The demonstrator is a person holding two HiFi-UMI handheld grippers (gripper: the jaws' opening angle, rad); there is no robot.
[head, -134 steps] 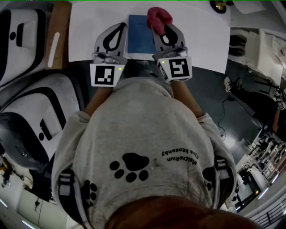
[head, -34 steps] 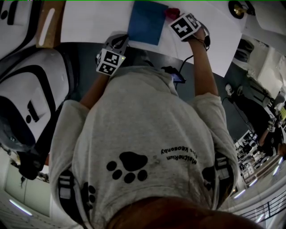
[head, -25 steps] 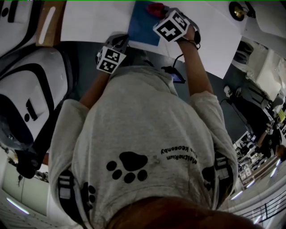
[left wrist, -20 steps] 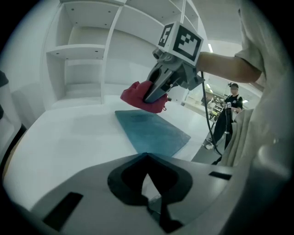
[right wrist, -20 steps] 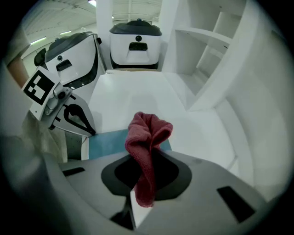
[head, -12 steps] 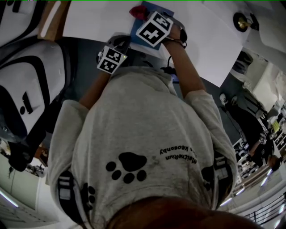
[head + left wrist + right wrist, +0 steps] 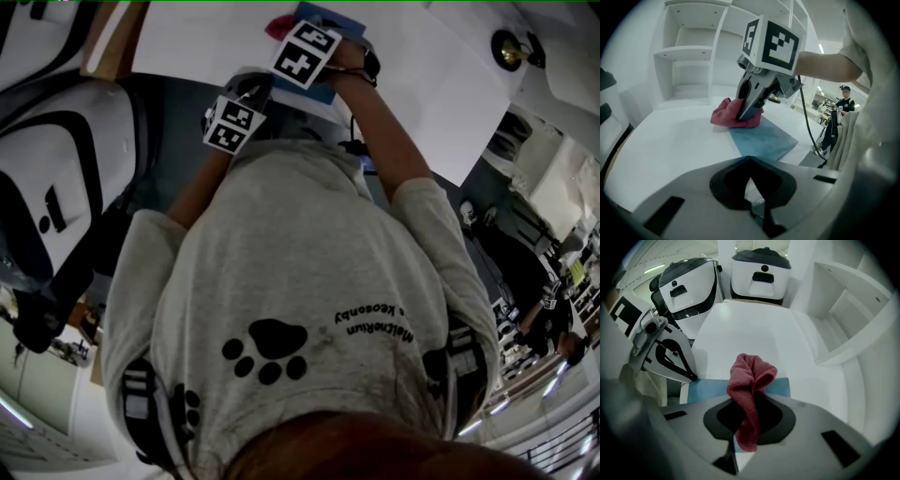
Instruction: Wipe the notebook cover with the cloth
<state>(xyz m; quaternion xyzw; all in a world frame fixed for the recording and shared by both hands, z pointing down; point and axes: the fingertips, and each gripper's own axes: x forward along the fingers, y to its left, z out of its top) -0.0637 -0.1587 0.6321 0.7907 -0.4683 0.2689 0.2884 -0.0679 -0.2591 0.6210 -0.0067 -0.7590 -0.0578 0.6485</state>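
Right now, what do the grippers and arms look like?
Both the left gripper and right gripper have grey tapered jaws with black cut-outs, each topped by a white cube bearing black square markers. A black cable trails from the right one. The person wears a grey short-sleeved shirt with black paw prints.

In the left gripper view, cannot see the tips of the right tool (image 7: 744, 110), buried in the cloth (image 7: 725, 117). Far corner of the notebook (image 7: 764, 140) under that cloth, near corner behind the left tool (image 7: 749, 161). From the head view, only blue slivers of notebook past the right tool and hand (image 7: 349, 64); worktop (image 7: 206, 37) cut off at the top edge. In the right gripper view, middle of the notebook behind the hanging cloth. Far-right person (image 7: 844, 96) too small to make out.
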